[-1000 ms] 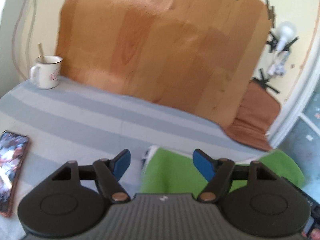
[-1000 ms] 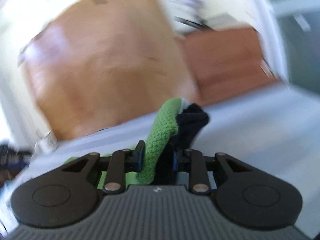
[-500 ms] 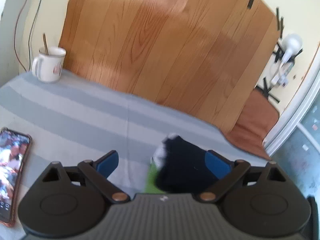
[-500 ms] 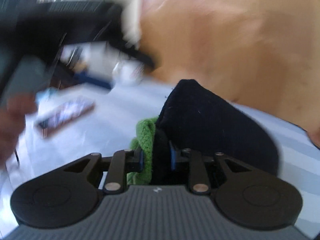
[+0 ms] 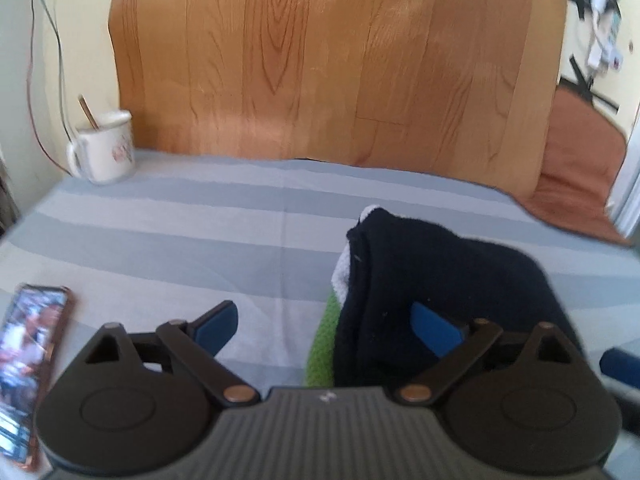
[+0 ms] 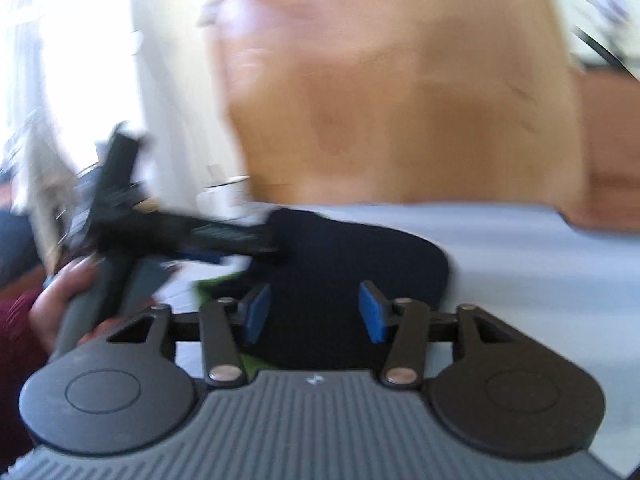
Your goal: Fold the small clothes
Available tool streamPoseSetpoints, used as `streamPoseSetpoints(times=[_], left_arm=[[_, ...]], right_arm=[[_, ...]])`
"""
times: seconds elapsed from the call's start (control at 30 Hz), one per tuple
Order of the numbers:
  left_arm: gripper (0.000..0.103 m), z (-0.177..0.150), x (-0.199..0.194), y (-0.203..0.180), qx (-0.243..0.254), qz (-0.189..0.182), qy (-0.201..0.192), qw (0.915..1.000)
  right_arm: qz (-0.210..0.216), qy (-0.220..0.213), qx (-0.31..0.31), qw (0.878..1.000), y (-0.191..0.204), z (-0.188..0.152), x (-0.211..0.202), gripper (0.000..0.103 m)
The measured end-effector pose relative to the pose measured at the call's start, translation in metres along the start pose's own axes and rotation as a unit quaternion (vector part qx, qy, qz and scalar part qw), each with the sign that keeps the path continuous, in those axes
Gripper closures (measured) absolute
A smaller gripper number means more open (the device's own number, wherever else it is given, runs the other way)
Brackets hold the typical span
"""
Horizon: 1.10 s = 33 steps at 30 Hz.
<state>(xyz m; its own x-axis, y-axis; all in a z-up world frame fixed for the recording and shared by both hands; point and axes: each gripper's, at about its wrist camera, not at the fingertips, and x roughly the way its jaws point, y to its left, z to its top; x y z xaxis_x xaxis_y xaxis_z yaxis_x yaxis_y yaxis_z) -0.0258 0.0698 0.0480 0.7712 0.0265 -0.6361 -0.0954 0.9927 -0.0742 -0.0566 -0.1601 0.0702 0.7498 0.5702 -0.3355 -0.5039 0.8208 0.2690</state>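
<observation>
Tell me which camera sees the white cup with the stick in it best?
The left wrist view. There the white cup stands sharp and whole at the far left of the striped cloth, its handle and stick plain to see. In the right wrist view it is only a blurry pale shape behind the left tool.

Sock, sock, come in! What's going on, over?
Left gripper open. Right gripper open, nothing clamped. Sock folded dark over green, lying on striped cloth. Phone and mug well aside.
</observation>
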Motion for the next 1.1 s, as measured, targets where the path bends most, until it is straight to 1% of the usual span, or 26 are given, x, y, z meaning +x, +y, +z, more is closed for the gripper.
streamPoseSetpoints(times=[0.03,0.07,0.1,0.17,0.27,0.43,0.53,0.67,0.83,1.1], left_arm=[[0.006,-0.002,-0.001,-0.003,0.007,0.01,-0.003,0.9999],[0.006,-0.005,-0.003,-0.006,0.014,0.019,-0.006,0.9997],[0.005,-0.006,-0.005,-0.008,0.02,0.025,-0.008,0.9995],[0.005,-0.01,-0.006,-0.011,0.028,0.04,-0.01,0.9987],[0.003,-0.013,-0.008,-0.013,0.033,0.054,-0.01,0.9979],[0.003,-0.016,-0.013,-0.01,0.03,0.057,-0.008,0.9979],[0.003,-0.017,-0.017,-0.01,0.028,0.059,-0.005,0.9978],[0.003,-0.02,-0.023,-0.011,0.027,0.061,-0.003,0.9978],[0.003,-0.024,-0.032,-0.011,0.022,0.058,0.0,0.9981],[0.003,-0.03,-0.045,-0.011,0.023,0.064,-0.007,0.9977]], right_arm=[[-0.011,0.017,0.018,1.0,-0.007,-0.001,0.006,0.061],[-0.019,0.033,0.033,0.999,-0.012,-0.004,0.013,0.06],[-0.017,0.037,0.044,0.998,-0.016,-0.007,0.016,0.06],[-0.016,0.031,0.054,0.998,-0.017,-0.011,0.018,0.058],[-0.021,0.026,0.049,0.998,-0.011,-0.013,0.018,0.058],[-0.021,0.025,0.074,0.997,-0.014,-0.02,0.021,0.058],[-0.023,0.023,0.089,0.995,-0.019,-0.024,0.012,0.056],[-0.037,0.01,0.085,0.996,-0.017,-0.029,0.0,0.05],[-0.042,0.005,0.088,0.995,-0.016,-0.034,-0.005,0.046],[-0.031,0.011,0.089,0.996,-0.011,-0.038,0.0,0.045]])
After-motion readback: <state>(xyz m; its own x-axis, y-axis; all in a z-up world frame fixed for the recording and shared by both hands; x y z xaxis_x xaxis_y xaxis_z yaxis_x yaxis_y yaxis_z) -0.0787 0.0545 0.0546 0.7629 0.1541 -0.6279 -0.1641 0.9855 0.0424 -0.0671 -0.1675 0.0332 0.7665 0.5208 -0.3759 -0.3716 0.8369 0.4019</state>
